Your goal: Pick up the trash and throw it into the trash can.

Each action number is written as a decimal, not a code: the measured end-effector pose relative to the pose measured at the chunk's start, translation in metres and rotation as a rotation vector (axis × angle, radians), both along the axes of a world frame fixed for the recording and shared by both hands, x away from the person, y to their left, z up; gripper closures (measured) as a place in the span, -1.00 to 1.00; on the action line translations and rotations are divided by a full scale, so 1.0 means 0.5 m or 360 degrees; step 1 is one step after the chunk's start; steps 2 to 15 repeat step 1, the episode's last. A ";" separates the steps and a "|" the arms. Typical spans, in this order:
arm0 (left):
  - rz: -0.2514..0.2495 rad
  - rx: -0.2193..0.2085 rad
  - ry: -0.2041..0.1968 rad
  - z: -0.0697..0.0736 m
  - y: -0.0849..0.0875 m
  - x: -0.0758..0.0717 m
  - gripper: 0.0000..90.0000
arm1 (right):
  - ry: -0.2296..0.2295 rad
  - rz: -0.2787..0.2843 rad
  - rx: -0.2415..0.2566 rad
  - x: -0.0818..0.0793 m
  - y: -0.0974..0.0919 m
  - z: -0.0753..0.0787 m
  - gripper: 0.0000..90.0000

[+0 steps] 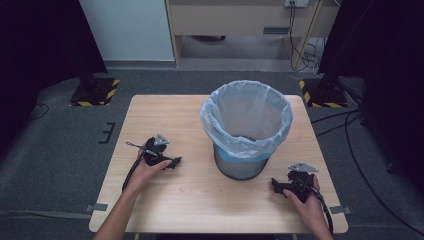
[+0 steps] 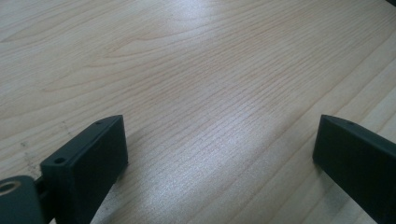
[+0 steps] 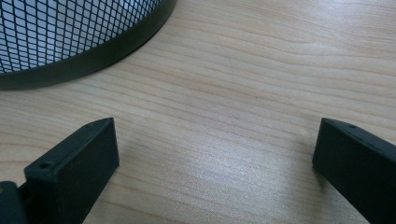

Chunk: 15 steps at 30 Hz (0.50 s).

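Observation:
A black mesh wastebasket (image 1: 243,167) lined with a pale blue plastic bag (image 1: 246,117) stands on the wooden table (image 1: 200,195), right of centre. My left gripper (image 1: 176,161) rests on the table to the basket's left, held by a hand, jaws pointing right. Its own view has the left gripper (image 2: 219,140) open over bare wood, nothing between the jaws. My right gripper (image 1: 274,184) lies near the front right corner, pointing left toward the basket's base. The right gripper (image 3: 215,142) is open, with the wastebasket's mesh wall and black bottom rim (image 3: 88,56) just ahead at upper left.
Beyond the table lies grey floor with two stand bases marked in yellow and black (image 1: 95,92) (image 1: 320,95). Cables (image 1: 345,125) trail on the floor at right. A wooden desk frame (image 1: 240,20) stands at the back.

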<state>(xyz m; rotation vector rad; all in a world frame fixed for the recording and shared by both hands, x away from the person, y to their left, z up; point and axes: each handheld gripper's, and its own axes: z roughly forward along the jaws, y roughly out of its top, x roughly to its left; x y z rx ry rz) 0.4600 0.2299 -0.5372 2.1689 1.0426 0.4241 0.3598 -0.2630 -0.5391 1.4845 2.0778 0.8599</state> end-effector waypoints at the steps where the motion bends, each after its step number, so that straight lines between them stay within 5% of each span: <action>1: -0.0001 0.0001 0.0000 0.000 -0.001 0.000 -0.97 | 0.0000 0.0001 0.0001 0.000 0.000 0.000 -0.99; 15: -0.0001 0.0001 0.0000 0.000 -0.001 0.000 -0.97 | 0.0000 0.0001 0.0001 0.000 0.000 0.000 -0.99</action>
